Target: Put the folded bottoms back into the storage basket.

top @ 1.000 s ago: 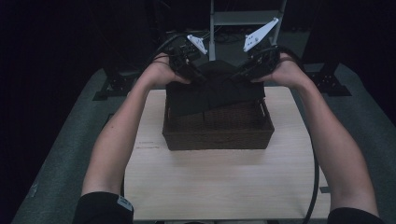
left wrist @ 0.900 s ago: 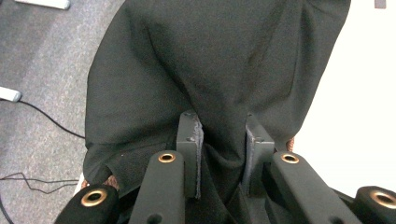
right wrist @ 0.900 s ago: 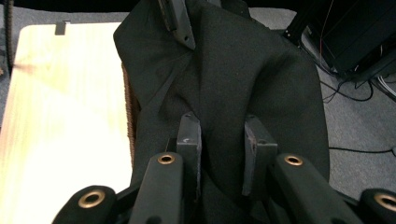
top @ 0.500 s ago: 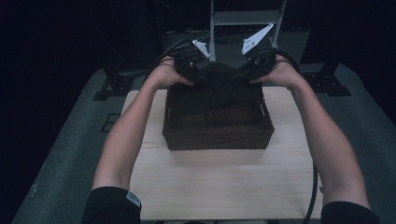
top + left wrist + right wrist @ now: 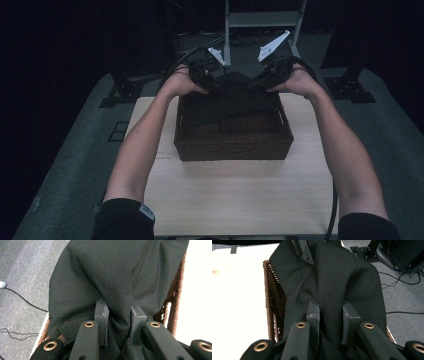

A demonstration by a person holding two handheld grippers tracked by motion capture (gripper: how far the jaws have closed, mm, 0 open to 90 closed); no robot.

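The dark cloth [image 5: 231,100] hangs over the basket [image 5: 233,142] — its long axis runs from 9 to 3 o'clock. The left gripper [image 5: 119,315] is clamped on its 9 o'clock end and the right gripper [image 5: 329,315] on the 3 o'clock end — both equally near, so the cloth lies straight below them.

A pale wooden table [image 5: 240,200] stands on grey carpet [image 5: 65,165], with a metal stand [image 5: 260,20] at twelve o'clock in dark surroundings.

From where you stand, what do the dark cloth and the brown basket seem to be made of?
The dark charcoal cloth looks like a soft, matte woven fabric, perhaps cotton or a blend: it drapes in loose folds and bunches between the tool's jaws without shine. The dark brown rectangular basket looks like woven wicker or rattan: its walls show ribbed strands, and light passes through gaps in the weave in the gripper views.
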